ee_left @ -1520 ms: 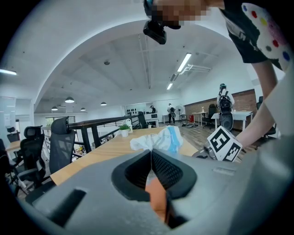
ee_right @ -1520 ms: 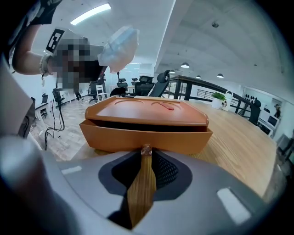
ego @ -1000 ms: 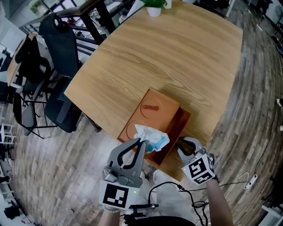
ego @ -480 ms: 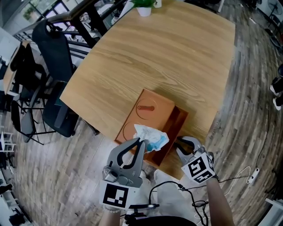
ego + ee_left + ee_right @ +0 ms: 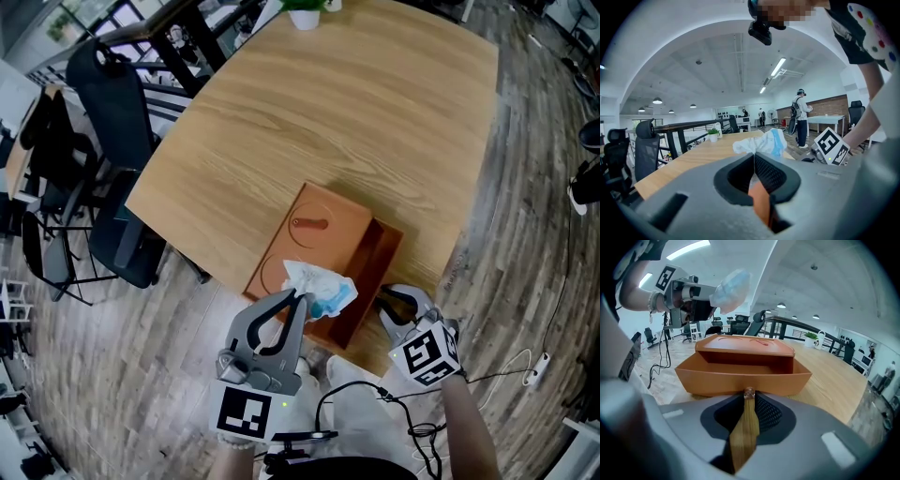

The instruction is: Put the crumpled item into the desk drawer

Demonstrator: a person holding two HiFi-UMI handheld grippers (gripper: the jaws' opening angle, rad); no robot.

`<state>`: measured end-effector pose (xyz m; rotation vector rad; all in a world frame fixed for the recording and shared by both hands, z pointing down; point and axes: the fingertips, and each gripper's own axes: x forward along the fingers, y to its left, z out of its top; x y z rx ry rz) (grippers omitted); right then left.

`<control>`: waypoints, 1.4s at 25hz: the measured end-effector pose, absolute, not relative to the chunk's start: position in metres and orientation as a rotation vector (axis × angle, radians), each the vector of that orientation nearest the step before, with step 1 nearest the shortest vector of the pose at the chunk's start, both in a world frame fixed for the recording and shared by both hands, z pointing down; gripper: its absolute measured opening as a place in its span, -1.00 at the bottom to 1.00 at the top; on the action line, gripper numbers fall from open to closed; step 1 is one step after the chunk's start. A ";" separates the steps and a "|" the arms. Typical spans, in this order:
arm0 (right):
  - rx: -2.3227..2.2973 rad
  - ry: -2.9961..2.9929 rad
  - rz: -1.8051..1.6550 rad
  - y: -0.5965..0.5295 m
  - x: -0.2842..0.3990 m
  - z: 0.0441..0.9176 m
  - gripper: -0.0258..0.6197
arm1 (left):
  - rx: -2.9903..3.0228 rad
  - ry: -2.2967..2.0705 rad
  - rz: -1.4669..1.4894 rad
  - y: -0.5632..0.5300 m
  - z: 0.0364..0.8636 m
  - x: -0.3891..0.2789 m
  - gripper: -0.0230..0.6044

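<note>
Crumpled item (image 5: 321, 286) aloft by open drawer (image 5: 375, 279) | left fingers (image 5: 771, 176) pinch it | right fingers (image 5: 767, 411) seemingly grip drawer knob (image 5: 749, 392)

The left gripper (image 5: 302, 300) points away from the person, close to level. Its fingers (image 5: 769, 173) are pressed together on the crumpled item (image 5: 322, 287), which bunches out just past their tips. Beside it, the right gripper (image 5: 384, 300) tilts further downward, and its fingers (image 5: 769, 413) pinch the drawer knob (image 5: 749, 392) at their very tips. The right forearm (image 5: 466, 433) trails back behind the marker cube (image 5: 427, 356).
</note>
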<state>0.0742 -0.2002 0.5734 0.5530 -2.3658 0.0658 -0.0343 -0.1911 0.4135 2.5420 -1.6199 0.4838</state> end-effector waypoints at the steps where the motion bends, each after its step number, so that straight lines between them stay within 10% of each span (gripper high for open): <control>1: 0.554 -2.365 0.068 -0.200 0.076 0.574 -0.68 | 2.538 -1.624 0.477 -0.191 0.414 -0.035 -0.89; 35: 0.708 -2.362 0.231 -0.186 0.114 0.575 -0.58 | 2.612 -1.510 0.486 -0.190 0.415 -0.009 -0.89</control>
